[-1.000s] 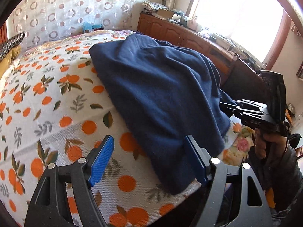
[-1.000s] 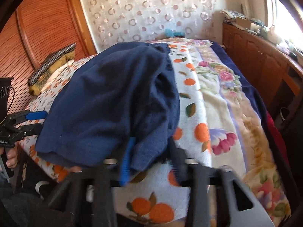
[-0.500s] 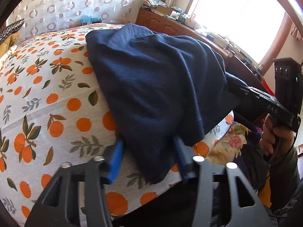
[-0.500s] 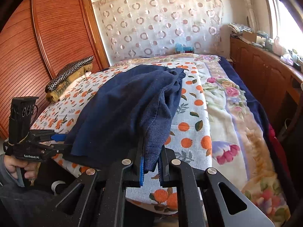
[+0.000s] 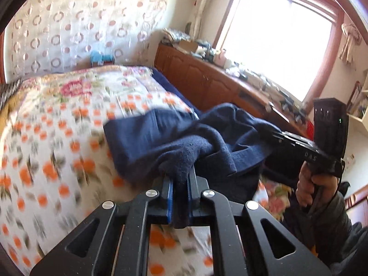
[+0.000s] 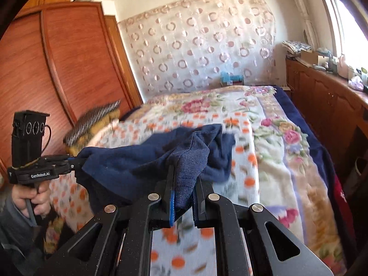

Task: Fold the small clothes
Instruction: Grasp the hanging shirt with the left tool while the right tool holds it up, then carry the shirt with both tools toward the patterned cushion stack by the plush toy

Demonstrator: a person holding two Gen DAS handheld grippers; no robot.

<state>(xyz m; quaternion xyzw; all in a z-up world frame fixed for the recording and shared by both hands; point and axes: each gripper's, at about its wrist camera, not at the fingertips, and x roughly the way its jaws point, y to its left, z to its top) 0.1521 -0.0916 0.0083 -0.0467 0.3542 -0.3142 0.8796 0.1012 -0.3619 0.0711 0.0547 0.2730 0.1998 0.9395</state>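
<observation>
- Two tools pinch one dark blue garment [image 5: 165, 142] at the near edge of the bed [image 5: 57, 119].
- Left tool [image 5: 180, 185]: its blue-padded fingers are pressed together on a bunched corner of the cloth, which rises out from between them.
- Right tool [image 6: 182, 184]: its fingers are likewise clamped on another corner, a fold of the cloth hanging down between them.
- In the left wrist view the right tool [image 5: 271, 135] shows at the right, its tip buried in the cloth, gripped by a hand [image 5: 315, 191].
- In the right wrist view the left tool [image 6: 73, 161] shows at the left, its tip touching the cloth's end, with a hand [image 6: 30, 197] below it.
- Between the two tools the garment [image 6: 142, 156] is lifted and sags in folds; its far part lies on the bed's orange-dotted cover near the near edge.
- A striped pillow [image 6: 92, 119] sits at the bed's left edge, beside a wooden wardrobe [image 6: 57, 69].
- A wooden cabinet [image 6: 322, 96] runs along the bed's right side under a bright window [image 5: 276, 39].
- The cover is motion-blurred in both views.
</observation>
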